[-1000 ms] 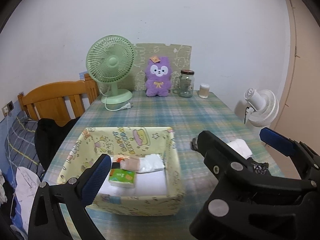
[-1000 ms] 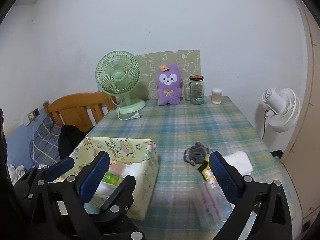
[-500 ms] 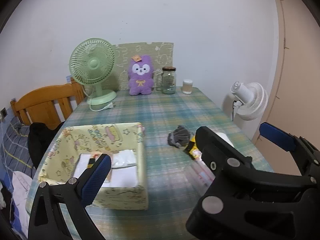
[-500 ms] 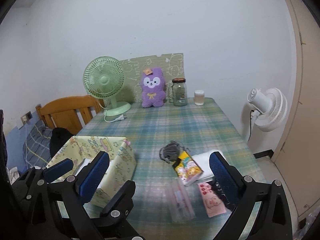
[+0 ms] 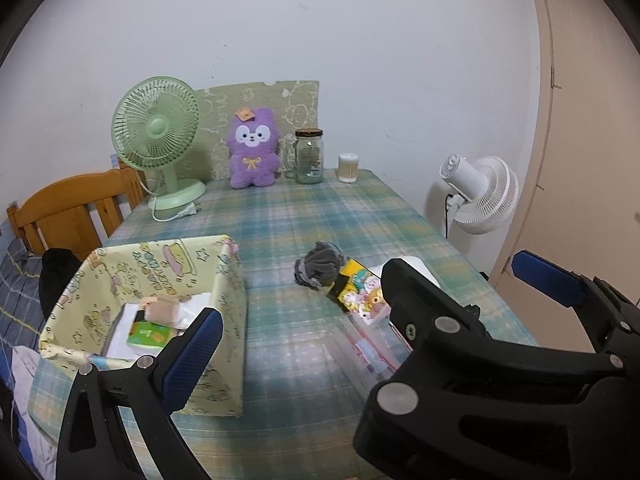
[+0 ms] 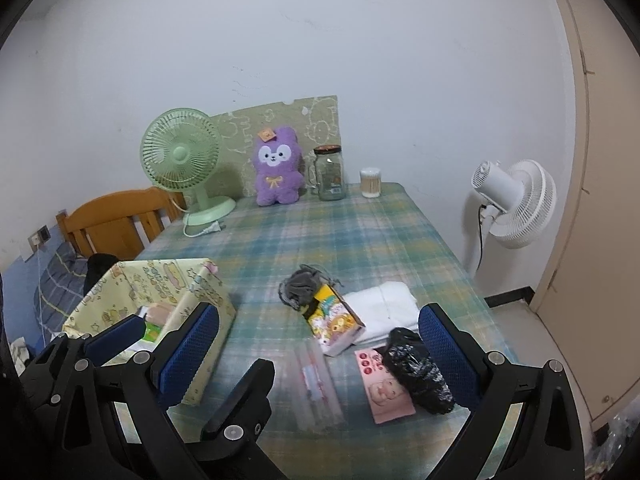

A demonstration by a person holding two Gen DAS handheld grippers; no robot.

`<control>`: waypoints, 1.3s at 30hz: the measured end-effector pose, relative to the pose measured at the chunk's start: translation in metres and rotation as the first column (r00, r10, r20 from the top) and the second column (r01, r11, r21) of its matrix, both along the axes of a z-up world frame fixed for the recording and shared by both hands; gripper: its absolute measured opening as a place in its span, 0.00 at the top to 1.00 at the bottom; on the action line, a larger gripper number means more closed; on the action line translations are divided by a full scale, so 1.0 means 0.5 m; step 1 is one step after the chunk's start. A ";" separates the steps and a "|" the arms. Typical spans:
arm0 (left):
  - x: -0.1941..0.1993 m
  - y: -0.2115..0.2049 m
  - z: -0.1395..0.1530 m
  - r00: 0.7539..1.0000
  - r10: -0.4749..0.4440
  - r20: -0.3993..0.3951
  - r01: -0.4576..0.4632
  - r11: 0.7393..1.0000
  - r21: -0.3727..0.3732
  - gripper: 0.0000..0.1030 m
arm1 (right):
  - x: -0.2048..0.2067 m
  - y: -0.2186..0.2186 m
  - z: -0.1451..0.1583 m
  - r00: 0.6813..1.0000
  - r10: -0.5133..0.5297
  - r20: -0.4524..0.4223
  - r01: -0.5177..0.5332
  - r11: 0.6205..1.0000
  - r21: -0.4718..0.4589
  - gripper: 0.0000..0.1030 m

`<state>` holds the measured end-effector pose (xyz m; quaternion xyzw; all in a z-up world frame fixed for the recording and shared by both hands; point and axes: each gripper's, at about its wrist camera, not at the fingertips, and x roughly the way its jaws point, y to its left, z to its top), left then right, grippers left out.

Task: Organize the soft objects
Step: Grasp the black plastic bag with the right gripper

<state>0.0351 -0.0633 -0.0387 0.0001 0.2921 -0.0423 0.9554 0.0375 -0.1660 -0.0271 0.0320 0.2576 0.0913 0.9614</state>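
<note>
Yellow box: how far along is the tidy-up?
Partly done. The yellow box already holds a green packet and white folded items. Both hand-held grippers, left and right, are open and empty. Still on the table: grey sock, white cloth, black bag, snack packet.

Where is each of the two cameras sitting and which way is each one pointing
Left wrist: rides the left gripper, facing the far wall across the plaid table; its own open fingers and the right gripper's finger show.
Right wrist: rides the right gripper, same heading; both grippers' fingers show.
Shared: yellow fabric box, grey sock bundle, purple plush.
</note>
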 end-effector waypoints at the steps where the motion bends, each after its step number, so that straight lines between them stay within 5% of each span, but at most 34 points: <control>1: 0.001 -0.003 -0.004 1.000 -0.002 -0.003 0.002 1.000 -0.002 0.00 | 0.001 -0.003 -0.003 1.000 -0.005 -0.002 0.005 1.000 0.000 0.02; 27: 0.063 -0.084 -0.148 0.984 -0.061 -0.170 0.056 0.998 -0.032 0.05 | 0.049 -0.088 -0.146 0.991 -0.090 -0.098 0.089 0.996 -0.022 0.02; 31: 0.076 -0.090 -0.162 0.978 -0.071 -0.195 0.066 0.997 -0.031 0.24 | 0.057 -0.097 -0.159 0.989 -0.100 -0.109 0.098 0.995 -0.023 0.02; 39: 0.098 -0.092 -0.181 0.973 -0.058 -0.224 0.053 0.998 -0.027 0.33 | 0.080 -0.104 -0.177 0.986 -0.105 -0.129 0.103 0.994 -0.022 0.02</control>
